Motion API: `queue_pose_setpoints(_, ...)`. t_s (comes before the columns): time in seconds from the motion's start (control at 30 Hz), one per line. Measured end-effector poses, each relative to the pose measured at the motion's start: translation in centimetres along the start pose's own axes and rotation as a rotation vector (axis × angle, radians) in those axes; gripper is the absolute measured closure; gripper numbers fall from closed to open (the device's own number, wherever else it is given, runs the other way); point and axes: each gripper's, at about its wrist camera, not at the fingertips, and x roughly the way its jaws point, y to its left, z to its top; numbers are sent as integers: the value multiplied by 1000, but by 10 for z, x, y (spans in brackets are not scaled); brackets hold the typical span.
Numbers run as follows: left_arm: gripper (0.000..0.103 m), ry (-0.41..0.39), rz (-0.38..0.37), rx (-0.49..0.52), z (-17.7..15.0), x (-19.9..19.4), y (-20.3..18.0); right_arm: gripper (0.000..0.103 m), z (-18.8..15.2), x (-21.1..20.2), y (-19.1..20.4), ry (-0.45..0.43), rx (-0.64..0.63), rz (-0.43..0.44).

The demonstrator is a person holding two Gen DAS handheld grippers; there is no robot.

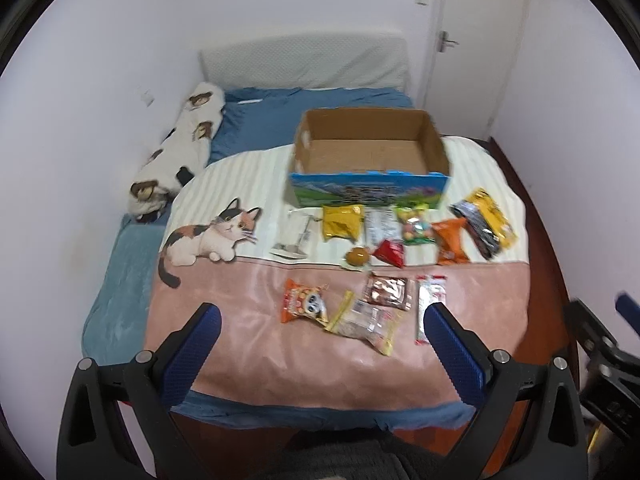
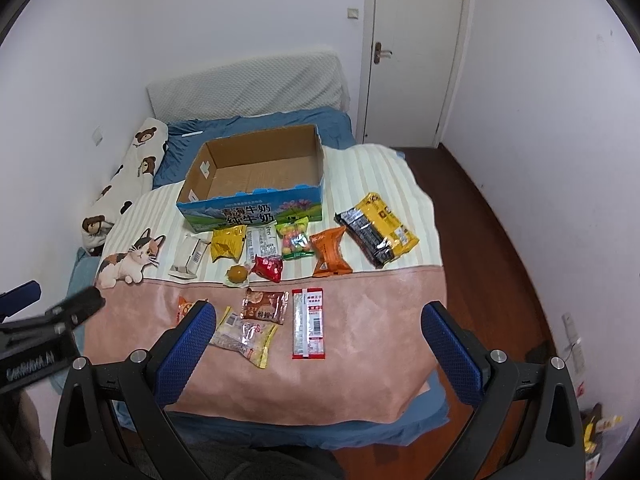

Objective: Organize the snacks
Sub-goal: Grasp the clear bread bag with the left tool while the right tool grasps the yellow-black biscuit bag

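An empty cardboard box [image 1: 370,148] with a blue printed front stands on the cat blanket; it also shows in the right wrist view [image 2: 256,176]. Several snack packets lie in front of it: a yellow bag [image 1: 342,222], a red packet [image 1: 390,253], an orange packet [image 1: 450,240], a black-and-yellow pack [image 2: 378,230], a brown packet [image 2: 264,307], a red-and-white bar [image 2: 308,324], a clear yellow-edged packet [image 1: 364,322]. My left gripper [image 1: 320,320] is open and empty above the near blanket edge. My right gripper [image 2: 316,320] is open and empty, likewise hovering.
The bed's blue sheet [image 1: 260,120] holds a bear-print pillow [image 1: 180,148] along the left wall. A grey headboard cushion [image 2: 248,88] stands behind. A white door [image 2: 416,48] and dark wood floor [image 2: 480,220] lie to the right.
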Motion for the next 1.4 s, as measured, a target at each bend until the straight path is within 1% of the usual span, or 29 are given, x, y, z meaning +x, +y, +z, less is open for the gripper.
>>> queue_pose_setpoints(0.13, 0, 46, 38, -63, 10, 46, 28, 0, 0, 41, -12, 66, 76, 28)
queue_pose_setpoints(0.17, 0, 62, 53, -70, 11, 58, 33, 0, -1, 55, -15, 91, 93, 36)
queue_pose_setpoints(0.27, 0, 123, 67, -104, 12, 96, 51, 0, -4, 99, -22, 167, 143, 29)
queue_pose_setpoints(0.3, 0, 160, 54, -117, 12, 111, 56, 0, -5, 113, -24, 193, 160, 26)
queue_pose_setpoints(0.4, 0, 213, 21, -158, 9, 141, 65, 0, -9, 154, -35, 243, 197, 0)
queue_pose_setpoints(0.47, 0, 266, -21, -184, 6, 164, 64, 0, -7, 177, -41, 268, 197, -25)
queue_pose_setpoints(0.5, 0, 284, -29, -197, 3, 172, 62, 0, -5, 188, -44, 277, 190, -37)
queue_pose_setpoints(0.6, 0, 371, -75, -254, -7, 202, 50, 0, 6, 215, -52, 314, 160, -58)
queue_pose_setpoints(0.7, 0, 488, -135, -357, -25, 232, 33, 0, 24, 241, -63, 337, 116, -69)
queue_pose_setpoints(0.77, 0, 545, -172, -429, -34, 247, 24, 0, 35, 255, -69, 352, 90, -64)
queue_pose_setpoints(0.8, 0, 586, -175, -469, -41, 257, 16, 0, 41, 262, -72, 358, 78, -57)
queue_pose_setpoints(0.87, 0, 638, -195, -528, -51, 271, 5, 0, 54, 280, -79, 372, 44, -55)
queue_pose_setpoints(1.0, 0, 715, -152, -630, -67, 302, -16, 0, 77, 318, -94, 388, -28, -24)
queue_pose_setpoints(1.13, 0, 760, -116, -725, -76, 328, -25, 0, 96, 365, -111, 433, -95, 26)
queue_pose_setpoints(1.27, 0, 777, -87, -759, -80, 346, -36, 0, 106, 407, -119, 465, -167, 24)
queue_pose_setpoints(1.4, 0, 798, -85, -817, -89, 359, -44, 0, 112, 443, -123, 504, -245, 16)
